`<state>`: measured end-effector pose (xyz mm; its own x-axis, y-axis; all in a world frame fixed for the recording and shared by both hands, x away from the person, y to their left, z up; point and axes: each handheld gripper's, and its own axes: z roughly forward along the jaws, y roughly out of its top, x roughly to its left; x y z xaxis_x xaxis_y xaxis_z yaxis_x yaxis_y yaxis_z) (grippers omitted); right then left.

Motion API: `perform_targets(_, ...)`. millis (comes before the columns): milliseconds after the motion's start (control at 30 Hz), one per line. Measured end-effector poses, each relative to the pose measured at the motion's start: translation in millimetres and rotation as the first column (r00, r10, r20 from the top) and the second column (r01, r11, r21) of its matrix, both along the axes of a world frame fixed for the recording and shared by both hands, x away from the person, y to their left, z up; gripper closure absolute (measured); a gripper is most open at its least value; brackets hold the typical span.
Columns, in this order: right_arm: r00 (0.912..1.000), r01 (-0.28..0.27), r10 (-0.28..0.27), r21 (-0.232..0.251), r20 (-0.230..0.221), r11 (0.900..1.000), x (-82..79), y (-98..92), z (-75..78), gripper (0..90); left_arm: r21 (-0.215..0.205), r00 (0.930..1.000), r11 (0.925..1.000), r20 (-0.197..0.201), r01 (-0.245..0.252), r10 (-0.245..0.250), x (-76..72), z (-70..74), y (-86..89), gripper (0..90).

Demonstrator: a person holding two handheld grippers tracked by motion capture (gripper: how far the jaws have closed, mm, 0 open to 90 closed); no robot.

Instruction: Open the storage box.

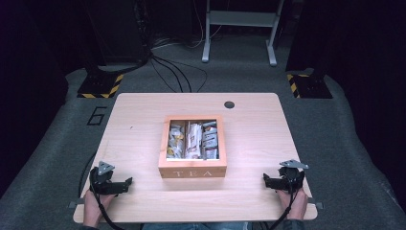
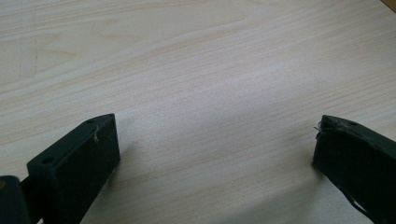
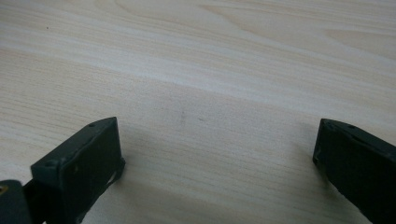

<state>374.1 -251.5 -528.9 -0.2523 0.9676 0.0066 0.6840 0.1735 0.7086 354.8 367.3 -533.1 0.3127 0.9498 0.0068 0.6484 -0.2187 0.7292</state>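
Note:
A wooden tea box (image 1: 192, 146) marked TEA stands open in the middle of the light wooden table (image 1: 253, 139), holding several tea bag packets in rows. My left gripper (image 1: 125, 183) rests near the front left corner, held by a hand, jaws open and pointing toward the box. My right gripper (image 1: 266, 181) lies near the front right corner, also open and pointing inward. In the left gripper view the left gripper (image 2: 215, 140) has bare tabletop between its black jaws. The right gripper (image 3: 217, 140) likewise has nothing but wood grain between its jaws.
A round cable hole (image 1: 229, 104) sits near the table's far edge. Grey carpet surrounds the table, with black cables (image 1: 172, 72), a metal stand (image 1: 239, 28) and hazard-striped bases (image 1: 100, 86) behind it. Bare wood lies on both sides of the box.

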Motion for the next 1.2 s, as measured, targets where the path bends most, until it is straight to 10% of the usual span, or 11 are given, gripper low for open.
perform_targets(333, 1.0000, 0.002, -0.002, 0.008, 0.003, 1.000, 0.9, 0.7, -0.1, 0.6, -0.010, 0.9997, 0.9997, -0.013, 0.023, -0.023, -0.7, 1.4, 1.1, 0.3)
perform_targets(633, 1.0000, 0.004, -0.004, 0.005, 0.005, 1.000, 1.0, 0.4, -0.2, 0.9, -0.100, 0.9962, 0.9913, 0.027, 0.085, -0.083, -3.5, 15.9, -9.3, 0.2)
perform_targets(1200, 1.0000, -0.002, 0.002, -0.003, 0.006, 1.000, 0.6, -0.5, -0.2, 1.4, -0.128, 0.9571, 0.9515, 0.114, 0.280, -0.266, 3.9, 43.5, -63.0, 0.8)
